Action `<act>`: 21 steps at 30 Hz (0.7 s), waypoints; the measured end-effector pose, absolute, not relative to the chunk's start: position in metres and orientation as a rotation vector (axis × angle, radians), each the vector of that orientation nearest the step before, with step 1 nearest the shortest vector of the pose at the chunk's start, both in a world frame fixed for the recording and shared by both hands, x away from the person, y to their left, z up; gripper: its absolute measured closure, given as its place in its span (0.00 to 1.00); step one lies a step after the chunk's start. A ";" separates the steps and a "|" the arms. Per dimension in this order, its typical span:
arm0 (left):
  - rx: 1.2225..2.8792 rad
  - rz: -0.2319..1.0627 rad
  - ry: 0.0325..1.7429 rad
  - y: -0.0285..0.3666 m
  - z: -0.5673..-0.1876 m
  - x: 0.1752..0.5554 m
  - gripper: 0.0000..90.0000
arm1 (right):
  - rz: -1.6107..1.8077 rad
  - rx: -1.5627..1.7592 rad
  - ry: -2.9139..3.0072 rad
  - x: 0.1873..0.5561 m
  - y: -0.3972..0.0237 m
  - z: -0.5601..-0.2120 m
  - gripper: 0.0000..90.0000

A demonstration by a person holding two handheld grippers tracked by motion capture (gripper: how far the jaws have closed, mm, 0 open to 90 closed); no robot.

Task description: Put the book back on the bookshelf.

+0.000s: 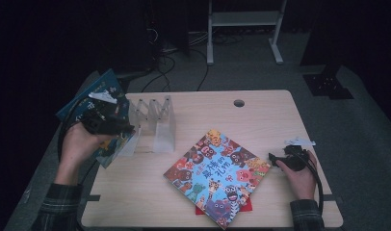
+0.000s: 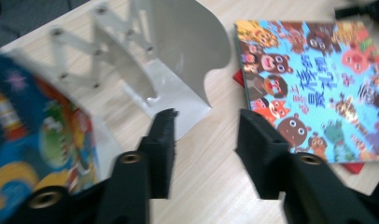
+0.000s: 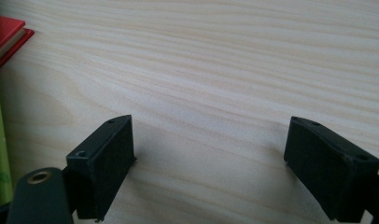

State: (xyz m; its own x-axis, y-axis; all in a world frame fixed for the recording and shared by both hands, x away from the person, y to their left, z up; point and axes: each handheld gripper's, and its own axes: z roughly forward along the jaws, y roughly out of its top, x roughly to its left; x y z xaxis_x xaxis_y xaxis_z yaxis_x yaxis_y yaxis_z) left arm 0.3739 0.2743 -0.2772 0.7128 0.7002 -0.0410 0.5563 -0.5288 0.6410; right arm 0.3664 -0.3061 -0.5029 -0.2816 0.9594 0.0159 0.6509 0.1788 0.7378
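Here the left gripper (image 1: 117, 126) is at the left end of the wooden table (image 1: 261, 115), just beside the white folding book rack (image 1: 152, 122). Its jaws stand apart and nothing is between them; the left gripper view shows bare wood in the gap. A blue picture book (image 2: 33, 140) leans at the left side of the rack, beside this gripper, and part of it sticks out over the table edge. No earlier moment can be compared for it. The right gripper (image 1: 275, 160) lies low on the table at the right side, its jaws wide open over bare wood, holding nothing. Between both hands a colourful picture book with cartoon animals (image 1: 217, 175) lies flat near the front edge, on top of a red book (image 1: 246, 206).
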 end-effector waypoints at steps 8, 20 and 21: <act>2.271 0.241 0.930 0.254 -0.328 0.366 0.44 | 0.897 1.510 2.005 0.366 -0.306 -0.503 0.16; 2.290 0.193 0.886 0.226 -0.398 0.350 0.20 | 0.913 1.518 1.996 0.361 -0.310 -0.500 0.39; 2.288 0.174 0.869 0.222 -0.408 0.347 0.18 | 0.923 1.526 1.997 0.358 -0.312 -0.497 0.42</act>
